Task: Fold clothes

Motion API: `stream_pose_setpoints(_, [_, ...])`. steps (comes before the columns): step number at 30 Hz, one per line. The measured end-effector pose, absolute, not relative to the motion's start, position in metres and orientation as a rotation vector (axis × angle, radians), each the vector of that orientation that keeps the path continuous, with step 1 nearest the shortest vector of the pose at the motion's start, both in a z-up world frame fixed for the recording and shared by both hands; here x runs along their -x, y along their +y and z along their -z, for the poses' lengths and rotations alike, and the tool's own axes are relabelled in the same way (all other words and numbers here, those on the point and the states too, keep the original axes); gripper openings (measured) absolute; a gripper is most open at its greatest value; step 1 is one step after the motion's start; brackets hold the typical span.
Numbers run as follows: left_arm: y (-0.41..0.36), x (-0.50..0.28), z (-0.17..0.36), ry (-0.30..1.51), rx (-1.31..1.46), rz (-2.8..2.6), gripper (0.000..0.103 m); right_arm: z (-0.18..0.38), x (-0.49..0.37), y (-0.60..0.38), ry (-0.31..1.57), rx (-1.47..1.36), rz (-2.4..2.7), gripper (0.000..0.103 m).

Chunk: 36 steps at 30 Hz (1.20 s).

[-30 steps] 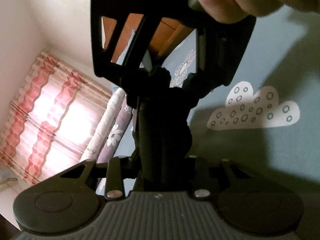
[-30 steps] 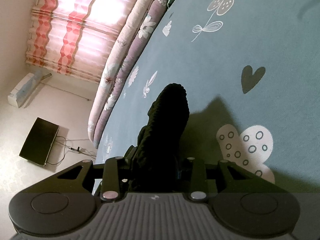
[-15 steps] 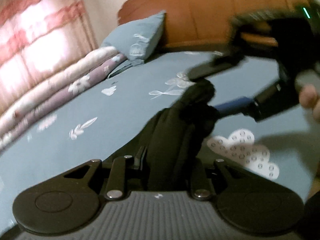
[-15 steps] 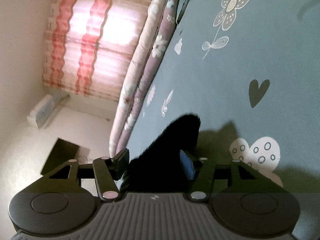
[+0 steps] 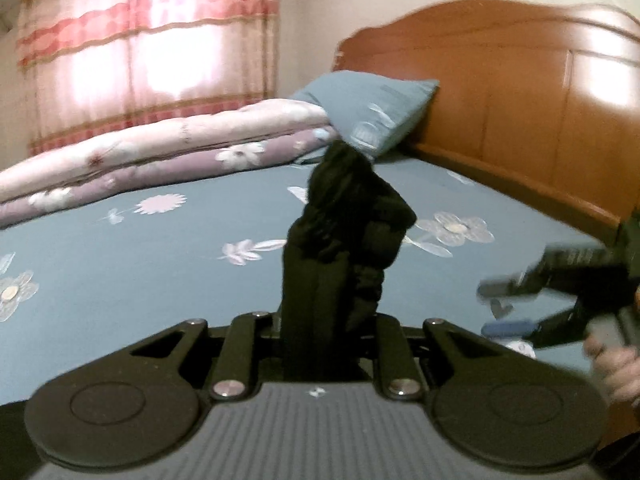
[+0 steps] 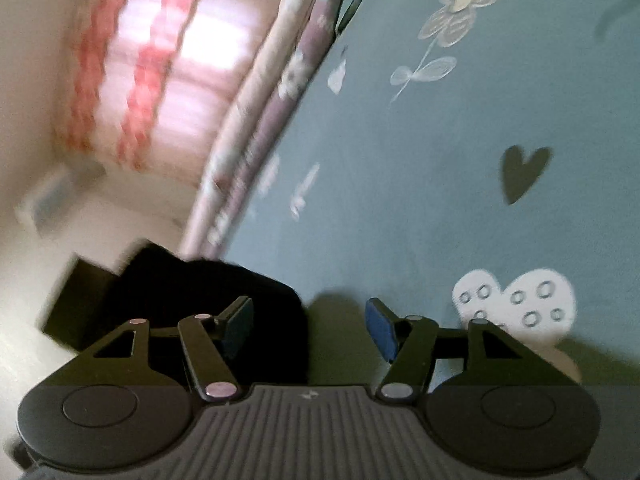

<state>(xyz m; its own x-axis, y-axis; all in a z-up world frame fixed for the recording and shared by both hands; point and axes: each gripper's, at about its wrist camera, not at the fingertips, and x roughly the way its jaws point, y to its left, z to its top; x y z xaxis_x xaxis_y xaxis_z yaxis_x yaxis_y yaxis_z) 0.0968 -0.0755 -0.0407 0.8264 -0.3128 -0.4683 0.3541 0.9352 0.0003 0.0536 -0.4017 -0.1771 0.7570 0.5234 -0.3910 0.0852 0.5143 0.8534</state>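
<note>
A black garment point(image 5: 340, 232) is bunched between my left gripper's point(image 5: 320, 320) fingers, which are shut on it and hold it up above the blue patterned bedsheet point(image 5: 120, 264). My right gripper point(image 6: 310, 324) is open with its blue pads point(image 6: 380, 328) apart and nothing between them. It also shows in the left wrist view point(image 5: 508, 308), low at the right, open above the sheet. Part of the black garment point(image 6: 240, 292) shows at the left, behind the right gripper's left finger.
A folded pink and purple quilt point(image 5: 140, 160) lies along the bed's far side, with a blue pillow point(image 5: 372, 116) against the wooden headboard point(image 5: 520, 112). A pink striped curtain point(image 5: 140, 48) covers the window. A dark flat object point(image 6: 76, 308) lies on the floor.
My right gripper has opened and let go of the black garment, then moved away to the right. My left gripper has swung upright and still holds the garment.
</note>
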Motion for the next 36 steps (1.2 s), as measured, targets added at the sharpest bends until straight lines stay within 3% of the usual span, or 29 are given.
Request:
stream_pose_setpoints(6, [-0.032, -0.091, 0.023, 0.486, -0.04, 0.283, 0.018, 0.169, -0.074, -0.349, 0.762, -0.826, -0.312, 0.067])
stream_pose_setpoints(19, [0.047, -0.084, 0.018, 0.461, 0.06, 0.071, 0.018, 0.171, -0.094, -0.311, 0.815, -0.79, -0.335, 0.067])
stream_pose_setpoints(36, [0.126, -0.062, 0.085, 0.466, 0.218, -0.141, 0.019, 0.173, -0.102, -0.295, 0.851, -0.742, -0.324, 0.068])
